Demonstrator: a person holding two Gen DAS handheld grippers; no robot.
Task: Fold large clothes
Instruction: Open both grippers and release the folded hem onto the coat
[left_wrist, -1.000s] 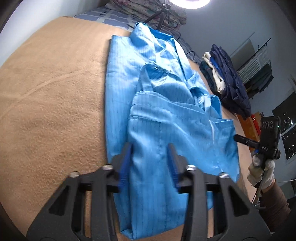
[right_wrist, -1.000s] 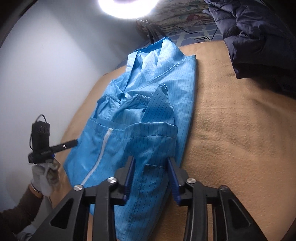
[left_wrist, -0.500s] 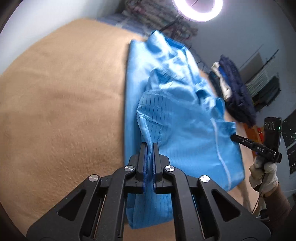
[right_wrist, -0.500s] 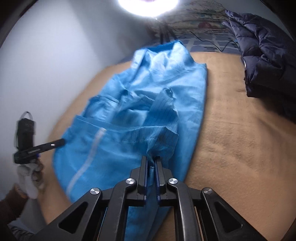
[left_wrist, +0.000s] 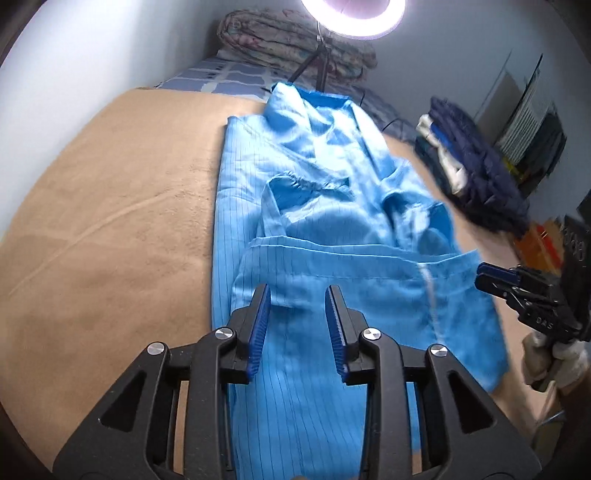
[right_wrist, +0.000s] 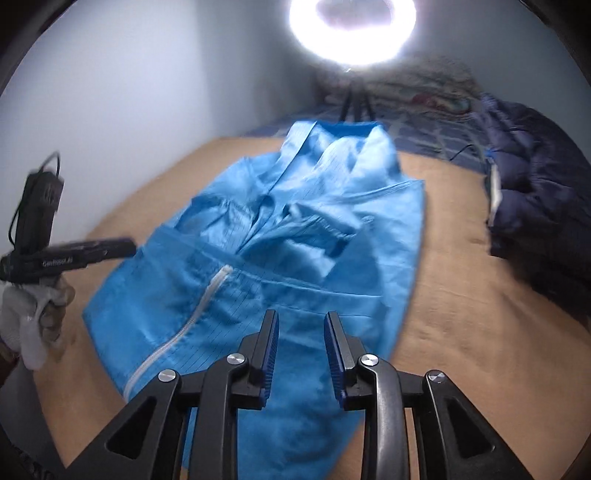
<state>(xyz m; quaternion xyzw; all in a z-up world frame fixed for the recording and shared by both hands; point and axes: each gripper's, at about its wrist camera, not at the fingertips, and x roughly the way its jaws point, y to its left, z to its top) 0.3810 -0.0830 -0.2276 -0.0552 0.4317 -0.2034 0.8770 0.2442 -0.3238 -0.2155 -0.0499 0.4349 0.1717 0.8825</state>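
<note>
Tan blanket (left_wrist: 110, 229) is spread over the bed, and a blue garment (left_wrist: 317, 229) is laid along the middle of the frame, its lower part folded up over the body. Near the lower centre the left gripper (left_wrist: 298, 317) is seen with jaws apart, just opened, cloth below them unclamped. In the right wrist view the right gripper (right_wrist: 301, 343) is likewise parted and just opened above the garment's hem. A ring light (right_wrist: 352, 29) glares at the top; dark clothes (right_wrist: 532, 184) are piled at the right.
</note>
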